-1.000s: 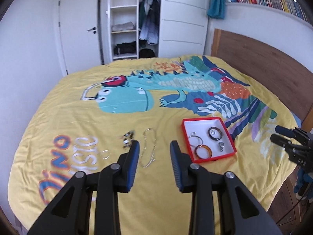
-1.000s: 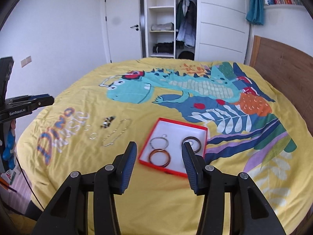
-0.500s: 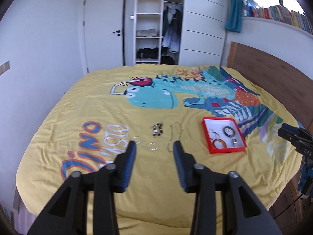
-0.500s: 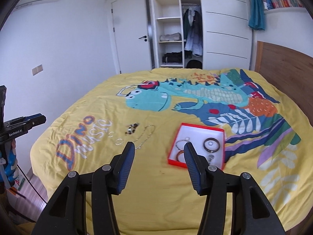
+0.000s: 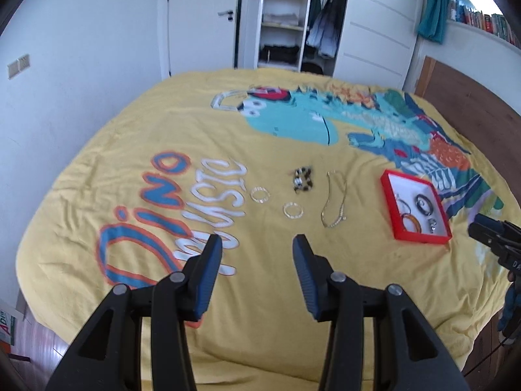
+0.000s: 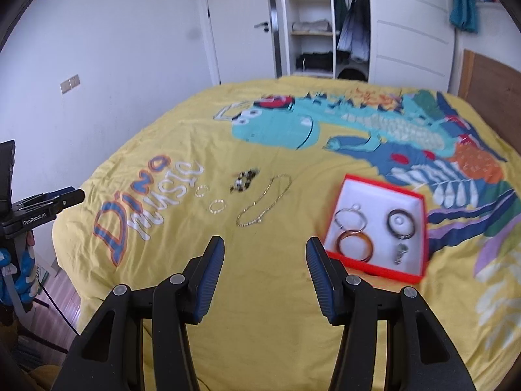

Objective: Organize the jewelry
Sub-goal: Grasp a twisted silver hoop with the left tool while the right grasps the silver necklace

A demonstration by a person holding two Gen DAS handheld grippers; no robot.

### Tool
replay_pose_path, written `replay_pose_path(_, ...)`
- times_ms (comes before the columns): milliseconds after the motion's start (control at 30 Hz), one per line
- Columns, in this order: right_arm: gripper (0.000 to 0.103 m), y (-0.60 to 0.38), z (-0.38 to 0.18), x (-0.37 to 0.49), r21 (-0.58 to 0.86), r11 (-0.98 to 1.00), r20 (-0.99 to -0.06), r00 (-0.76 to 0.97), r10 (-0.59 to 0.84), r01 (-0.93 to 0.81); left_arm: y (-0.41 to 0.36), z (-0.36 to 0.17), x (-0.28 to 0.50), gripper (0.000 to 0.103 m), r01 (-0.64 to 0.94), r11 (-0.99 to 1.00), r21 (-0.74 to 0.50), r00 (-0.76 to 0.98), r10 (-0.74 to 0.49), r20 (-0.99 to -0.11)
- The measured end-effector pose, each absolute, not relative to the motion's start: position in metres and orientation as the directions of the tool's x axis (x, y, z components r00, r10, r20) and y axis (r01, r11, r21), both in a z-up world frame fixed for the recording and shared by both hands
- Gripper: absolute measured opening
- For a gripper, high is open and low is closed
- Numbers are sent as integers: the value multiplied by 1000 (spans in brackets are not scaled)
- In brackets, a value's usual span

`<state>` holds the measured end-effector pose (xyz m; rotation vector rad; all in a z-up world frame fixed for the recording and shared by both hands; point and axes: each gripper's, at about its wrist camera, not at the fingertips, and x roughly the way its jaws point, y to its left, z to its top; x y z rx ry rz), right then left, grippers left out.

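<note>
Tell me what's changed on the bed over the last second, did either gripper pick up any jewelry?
No pickup. Both cameras pulled back from the bed, so more of the yellow cover shows. The left gripper and right gripper remain open and empty. The chain necklace, two small hoops, beaded piece and red tray with its bangles lie where they were.

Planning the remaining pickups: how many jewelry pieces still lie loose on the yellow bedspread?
4: gold chain necklace nearest the red tray, dark beaded piece, two small clear rings.

"Dino Music" on yellow bedspread [image 6: 182,143]; "GenRobot.AI" on left gripper [image 6: 70,195].
</note>
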<state>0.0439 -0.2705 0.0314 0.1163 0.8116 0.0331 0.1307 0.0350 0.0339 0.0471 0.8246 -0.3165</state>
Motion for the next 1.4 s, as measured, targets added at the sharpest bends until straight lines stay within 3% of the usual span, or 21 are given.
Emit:
replay_pose_path(333, 52, -271, -42, 133, 165, 986, -805, 579, 128, 11, -17, -50, 203, 43, 336, 935, -112, 491, -276, -827)
replay_pose_path(767, 54, -285, -127, 224, 226, 974, -854, 486, 185, 26, -73, -127, 279, 43, 377, 905, -196, 351, -336, -874)
replay_pose_path(1400, 69, -285, -170, 301, 339, 938, -849, 455, 271, 75, -91, -161, 323, 43, 428, 884, -185, 329, -344, -880)
